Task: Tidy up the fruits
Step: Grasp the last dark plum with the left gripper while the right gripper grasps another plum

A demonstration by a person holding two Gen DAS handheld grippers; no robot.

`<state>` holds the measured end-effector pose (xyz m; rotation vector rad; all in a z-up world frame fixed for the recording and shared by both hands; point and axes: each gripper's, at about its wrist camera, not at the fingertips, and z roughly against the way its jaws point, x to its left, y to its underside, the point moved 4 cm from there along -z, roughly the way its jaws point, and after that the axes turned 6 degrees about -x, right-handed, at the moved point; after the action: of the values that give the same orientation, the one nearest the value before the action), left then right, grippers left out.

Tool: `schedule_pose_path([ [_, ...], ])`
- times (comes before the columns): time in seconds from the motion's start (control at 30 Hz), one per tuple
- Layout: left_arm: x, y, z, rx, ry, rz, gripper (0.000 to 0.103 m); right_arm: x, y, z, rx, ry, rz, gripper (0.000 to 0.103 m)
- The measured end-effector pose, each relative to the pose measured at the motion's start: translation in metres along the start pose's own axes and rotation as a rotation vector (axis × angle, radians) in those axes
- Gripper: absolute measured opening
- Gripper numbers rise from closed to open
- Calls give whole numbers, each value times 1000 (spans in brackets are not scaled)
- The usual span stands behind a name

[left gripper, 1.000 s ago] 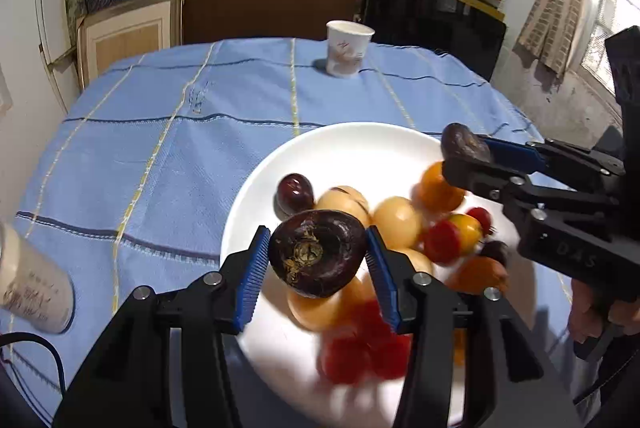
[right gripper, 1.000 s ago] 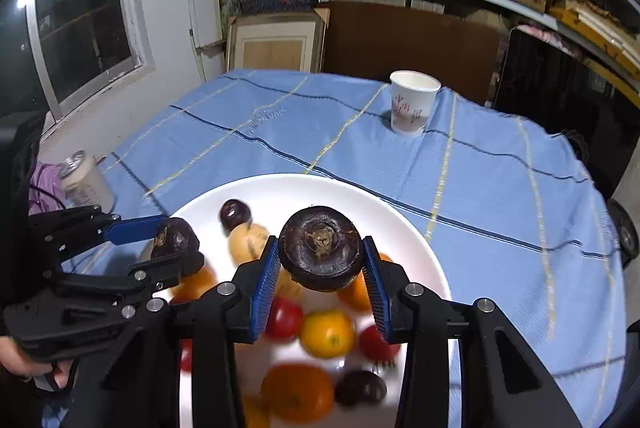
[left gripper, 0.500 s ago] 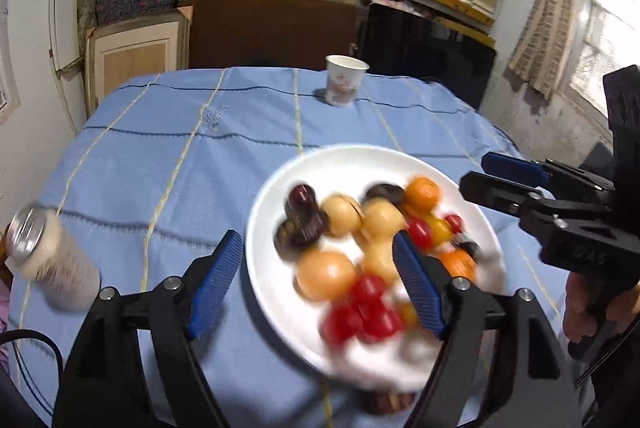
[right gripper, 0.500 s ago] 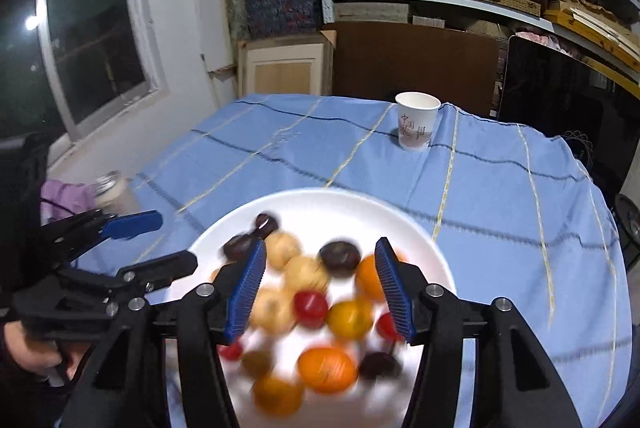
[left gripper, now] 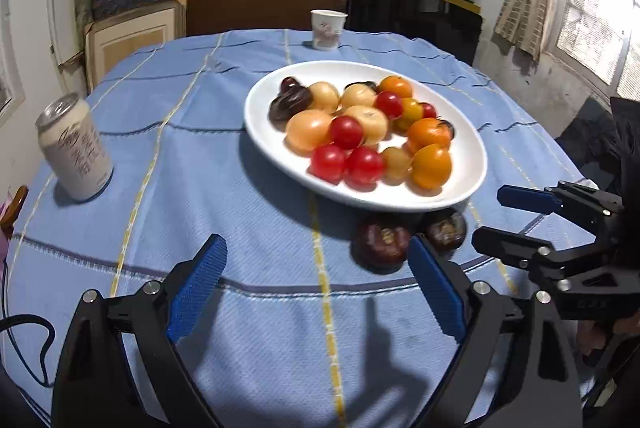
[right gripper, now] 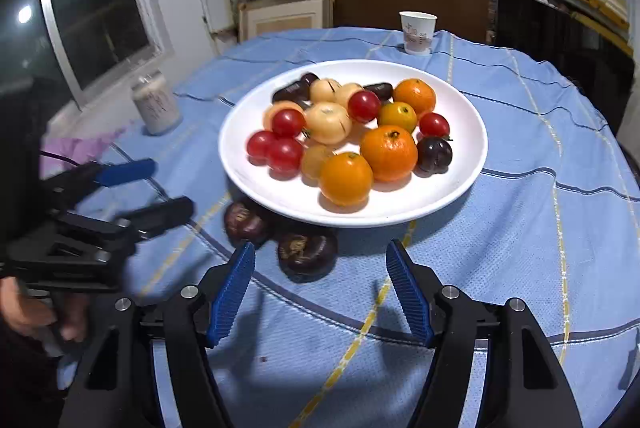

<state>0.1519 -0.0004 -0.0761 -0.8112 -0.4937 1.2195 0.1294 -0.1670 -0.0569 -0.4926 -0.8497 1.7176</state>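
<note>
My left gripper (left gripper: 318,284) stands wide open above the blue tablecloth (left gripper: 240,228), with nothing between its jaws; they have just been opening. My right gripper (right gripper: 320,288) is open too, also just widened, and it holds nothing.

The two dark mangosteens lie on the cloth just beside the near rim of the white plate (right gripper: 460,163). The first mangosteen (left gripper: 382,242) sits close to my left gripper's right pad (left gripper: 436,288), but I cannot tell if they touch. The second mangosteen (left gripper: 446,228) is just beside it, half under the plate's edge. In the right wrist view, one mangosteen (right gripper: 307,254) lies just ahead of the gap between my pads.

The plate holds oranges, red tomatoes, pale yellow fruits and a few dark ones, all well inside the rim. A can (left gripper: 74,147) stands well apart at the left, near the table edge, and a paper cup (left gripper: 328,27) stands at the far edge. The cloth between the can and the plate is bare, and so is the near part in front of both grippers.

One second ago each gripper clamped one mangosteen over the plate. Now both fruits are on the cloth, and both grippers have pulled back toward me.
</note>
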Motion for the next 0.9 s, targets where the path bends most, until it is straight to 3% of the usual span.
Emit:
schedule_pose_path([
  [0.17, 9, 3, 1, -2, 4, 39, 90, 9, 5, -20, 27, 49, 52, 69],
  [0.37, 4, 4, -2, 6, 8, 14, 90, 17, 4, -38, 55, 88, 79, 68],
  [0.47, 2, 5, -5, 13, 8, 2, 90, 19, 6, -44, 85, 76, 83, 41],
  [0.7, -15, 0, -11, 29, 3, -57, 90, 19, 15, -18, 45, 106, 107, 41],
  [0.9, -46, 1, -38, 90, -9, -151, 90, 6, 30, 8, 12, 83, 56, 41],
])
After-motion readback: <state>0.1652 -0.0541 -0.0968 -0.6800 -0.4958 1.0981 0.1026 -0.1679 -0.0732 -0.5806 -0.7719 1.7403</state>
